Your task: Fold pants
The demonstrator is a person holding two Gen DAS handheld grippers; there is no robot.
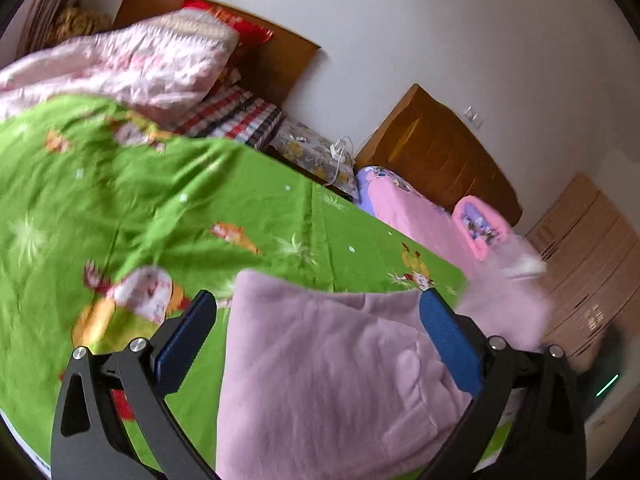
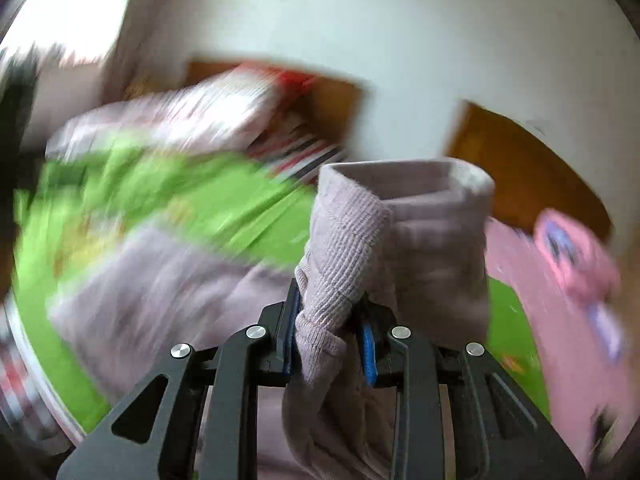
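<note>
Firmly, your right gripper (image 2: pixel 330 308) pinched a bunched ribbed cuff of the pale pink pants (image 2: pixel 360 240), its blue pads (image 2: pixel 289 332) pressed together on the knit, with the open end of the cuff standing up beyond the fingertips. Your left gripper (image 1: pixel 320 312) stood spread wide, its blue pads (image 1: pixel 184 344) on either side of the pants (image 1: pixel 328 368) without closing on them. The cloth lay between and under the fingers on the green cartoon-print sheet (image 1: pixel 160 208).

Only the left wrist view showed the room sharply: the pants spread in a broad fold on the bed, a pink floral quilt (image 1: pixel 132 68) heaped near the wooden headboard (image 1: pixel 280 60), a plaid pillow (image 1: pixel 236 116) beside it, and a flowered pillow (image 1: pixel 312 152) with a white cable across it. Further right lay pink bedding (image 1: pixel 420 216) against a second headboard (image 1: pixel 440 148), and a pale wooden cabinet (image 1: pixel 592 248).

Only the right wrist view showed the grip on the cuff. Its background was heavily blurred, with the green sheet (image 2: pixel 160 192) and more of the pants at lower left just readable. No containers could be made out in either view.
</note>
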